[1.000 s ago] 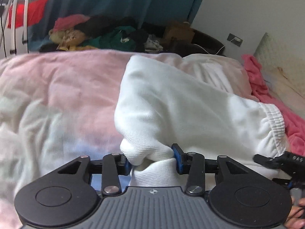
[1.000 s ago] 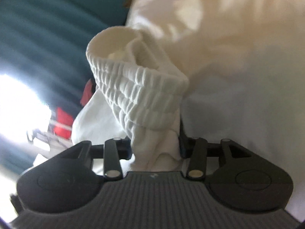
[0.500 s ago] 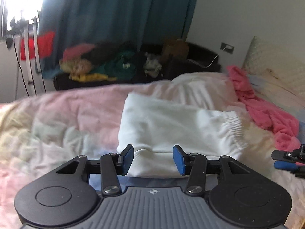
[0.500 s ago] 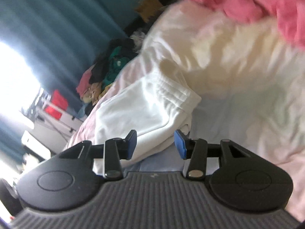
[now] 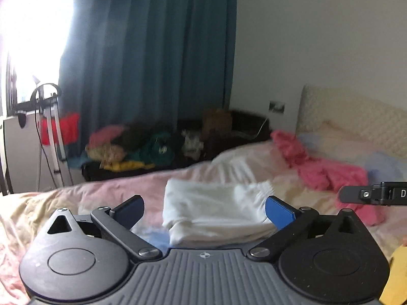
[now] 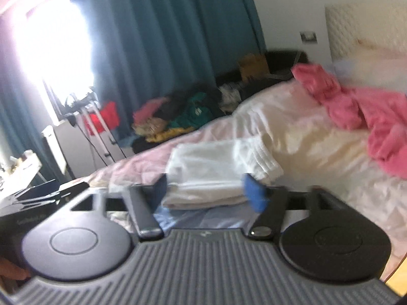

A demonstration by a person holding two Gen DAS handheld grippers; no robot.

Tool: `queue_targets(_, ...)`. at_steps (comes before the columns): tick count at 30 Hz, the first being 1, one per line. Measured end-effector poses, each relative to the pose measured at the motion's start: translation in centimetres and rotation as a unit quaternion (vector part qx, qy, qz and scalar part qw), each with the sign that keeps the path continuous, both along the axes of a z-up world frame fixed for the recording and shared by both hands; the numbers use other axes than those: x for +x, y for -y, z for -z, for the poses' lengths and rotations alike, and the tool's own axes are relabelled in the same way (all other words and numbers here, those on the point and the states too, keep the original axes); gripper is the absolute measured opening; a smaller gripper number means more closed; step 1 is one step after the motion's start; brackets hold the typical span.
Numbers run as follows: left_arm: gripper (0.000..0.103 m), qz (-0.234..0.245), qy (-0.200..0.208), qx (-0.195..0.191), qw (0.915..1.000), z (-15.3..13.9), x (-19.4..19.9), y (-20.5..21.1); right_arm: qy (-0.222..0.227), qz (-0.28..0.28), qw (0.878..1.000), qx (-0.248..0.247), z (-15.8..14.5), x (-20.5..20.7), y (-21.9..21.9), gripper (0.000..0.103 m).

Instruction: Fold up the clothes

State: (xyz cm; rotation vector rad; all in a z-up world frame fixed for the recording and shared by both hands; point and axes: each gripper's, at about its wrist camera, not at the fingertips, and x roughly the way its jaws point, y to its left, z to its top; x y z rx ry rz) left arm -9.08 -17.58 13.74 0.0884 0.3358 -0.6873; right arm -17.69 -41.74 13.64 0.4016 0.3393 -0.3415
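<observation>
A folded white garment [image 5: 216,206] with a ribbed elastic band lies on the pink and cream bed; it also shows in the right wrist view [image 6: 218,170]. My left gripper [image 5: 204,209] is open and empty, held back from the garment's near edge. My right gripper [image 6: 207,190] is open and empty, also just short of the garment. The right gripper's tip shows at the right edge of the left wrist view [image 5: 374,195]. A crumpled pink garment [image 5: 328,170] lies farther right on the bed, also in the right wrist view [image 6: 361,106].
A pile of mixed clothes [image 5: 142,150] lies on a dark bench beyond the bed, below a teal curtain [image 5: 152,63]. A tripod stand [image 5: 48,137] is by the bright window at left. A cream headboard [image 5: 356,117] is at right.
Both grippers have let go of the white garment, opened wide and pulled back and up. The garment now lies folded on the bed.
</observation>
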Motion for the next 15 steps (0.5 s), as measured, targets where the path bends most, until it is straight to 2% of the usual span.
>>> queue_targets(7, 0.103, -0.013, 0.032, -0.012, 0.9993, -0.6, -5.4, -2.8, 0.019, -0.012, 0.998, -0.053, -0.1, -2.8, -4.0, 0.091)
queue_targets(12, 0.103, -0.031, 0.03, -0.024, 0.9988, 0.9, -6.0, -4.3, 0.018, -0.004, 0.994, -0.111, 1.3, -3.3, -6.0, 0.091)
queue_targets(15, 0.103, -0.034, 0.02, -0.028, 0.9988, 1.9, -5.6, -5.1, 0.005, -0.002, 0.993, -0.116, 3.1, -3.0, -6.8, 0.091)
